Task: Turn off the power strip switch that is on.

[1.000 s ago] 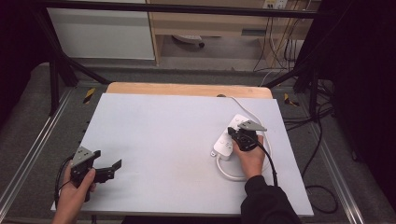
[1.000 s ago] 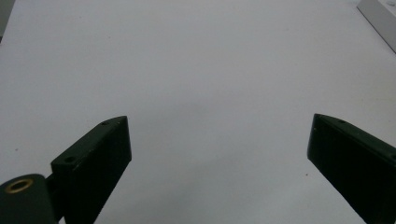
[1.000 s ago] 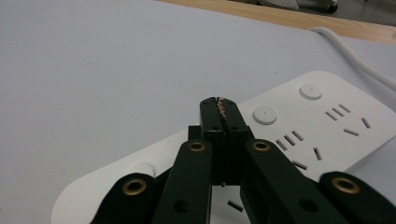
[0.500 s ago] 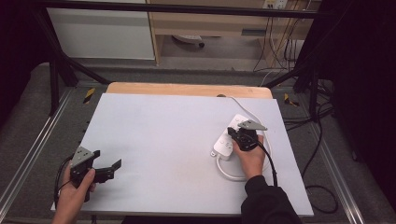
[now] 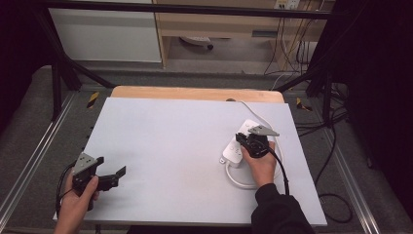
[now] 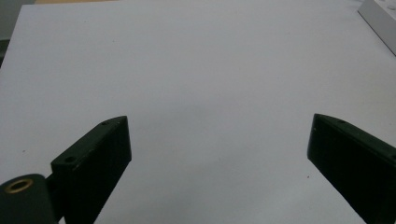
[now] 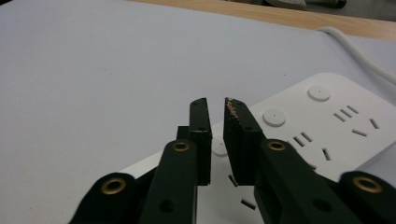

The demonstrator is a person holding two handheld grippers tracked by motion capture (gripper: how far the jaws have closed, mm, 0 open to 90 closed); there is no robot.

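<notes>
A white power strip (image 5: 233,152) lies on the right half of the white tabletop (image 5: 170,131); it has several sockets and round buttons (image 7: 327,116). My right gripper (image 5: 242,139) hovers just over its near end. Its jaws (image 7: 215,103) stand a narrow gap apart and have just been opening; nothing is between them. A round button shows just below the gap. My left gripper (image 5: 113,177) rests low at the table's front left, jaws wide open (image 6: 217,135) over bare surface. A corner of the power strip (image 6: 379,15) shows far off in the left gripper view.
The strip's white cord (image 5: 234,178) loops beside the right hand, and another stretch (image 7: 355,51) runs to the table's far edge. A wooden rim (image 5: 195,92) shows along the back. Metal frame rails flank the table, with black cables on the floor at right.
The right gripper's jaws have parted slightly. Both hands stay where they were.
</notes>
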